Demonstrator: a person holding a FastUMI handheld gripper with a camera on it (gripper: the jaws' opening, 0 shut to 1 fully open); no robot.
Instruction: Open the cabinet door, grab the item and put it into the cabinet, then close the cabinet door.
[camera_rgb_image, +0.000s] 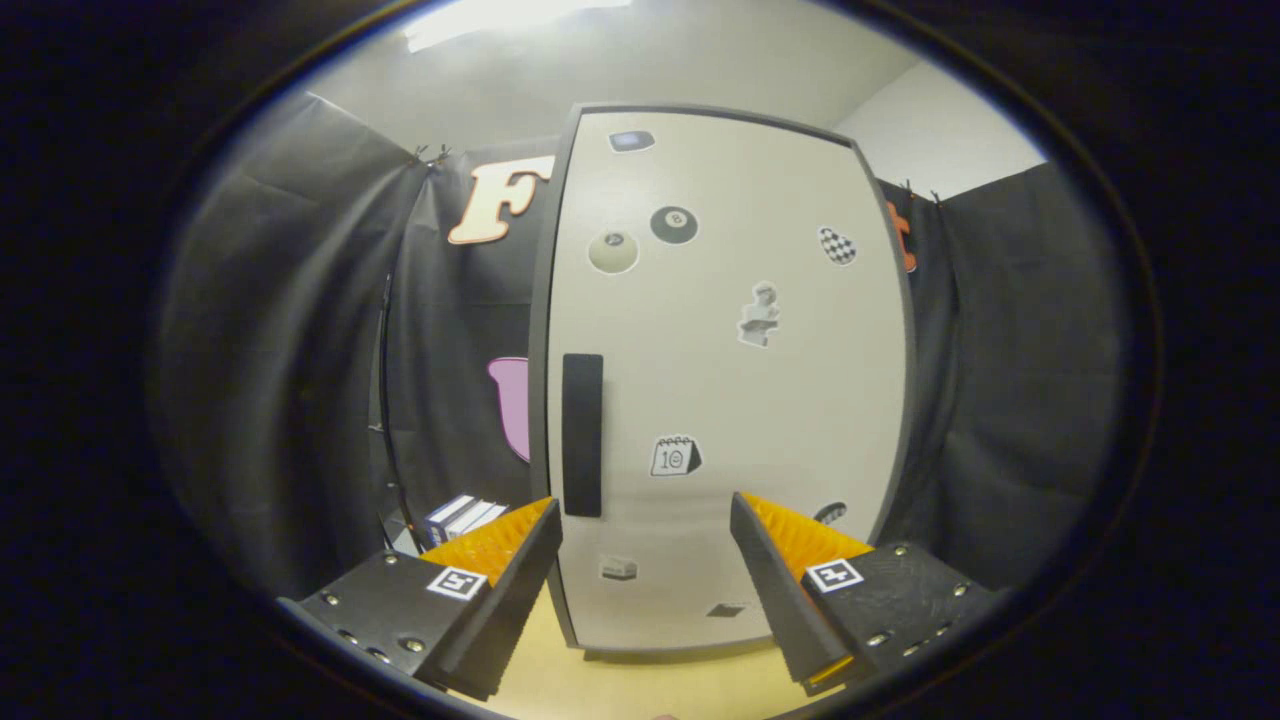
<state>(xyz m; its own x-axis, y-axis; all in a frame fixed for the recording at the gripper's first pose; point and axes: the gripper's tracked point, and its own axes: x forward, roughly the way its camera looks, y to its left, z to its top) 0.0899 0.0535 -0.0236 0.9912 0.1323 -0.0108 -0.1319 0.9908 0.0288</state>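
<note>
Gripper view: gripper (645, 525) fingers standing apart, gripping nothing; closed cabinet door (730, 400) facing them, its upright handle (582, 435) lying just beyond the left finger.

Looks like a staged test booth, not a real home.
Black cloth walls (300, 330) clipped up around one sticker-covered cabinet (730, 380) on a bare desk (640, 690), with plain white room walls above.

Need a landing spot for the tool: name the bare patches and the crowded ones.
Bare tabletop lies between the open tool and the shut cabinet door. Left of the cabinet it is crowded: a small box stands near the left finger, against the booth wall.
</note>
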